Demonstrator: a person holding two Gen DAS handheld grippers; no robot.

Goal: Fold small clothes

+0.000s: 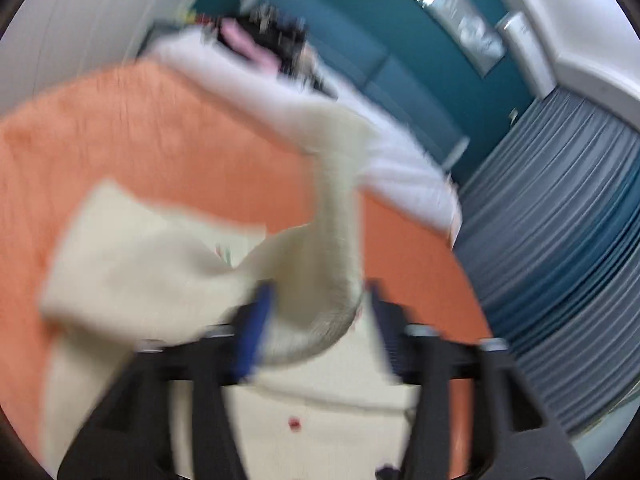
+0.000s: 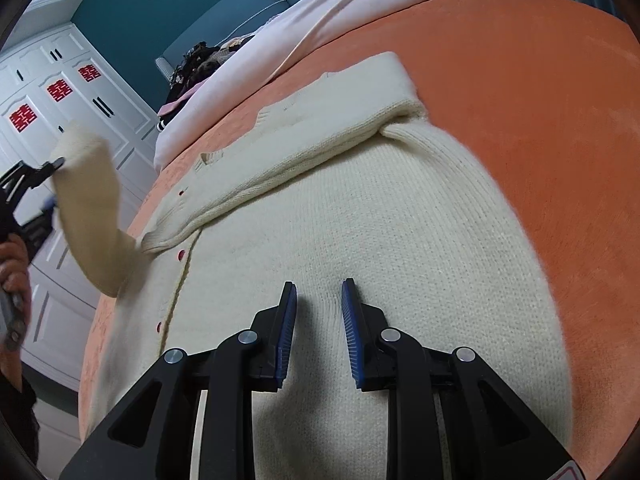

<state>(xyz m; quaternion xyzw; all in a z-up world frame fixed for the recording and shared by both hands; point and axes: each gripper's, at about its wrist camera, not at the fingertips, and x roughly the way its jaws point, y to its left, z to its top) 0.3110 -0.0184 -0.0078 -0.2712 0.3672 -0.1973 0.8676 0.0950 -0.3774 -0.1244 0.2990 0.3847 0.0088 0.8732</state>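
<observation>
A cream knit cardigan with small red buttons lies flat on an orange bedspread. One sleeve is folded across its chest. The other sleeve hangs up in the air at the left, its cuff at my left gripper. In the blurred left wrist view that sleeve runs down between the jaws of my left gripper, which stand wide apart and do not pinch it. My right gripper rests over the cardigan's body, its jaws narrowly apart with nothing between them.
A white duvet is bunched at the head of the bed, with a pile of dark clothes beside it. White wardrobe doors stand left of the bed, grey curtains on the other side. A hand holds the left gripper.
</observation>
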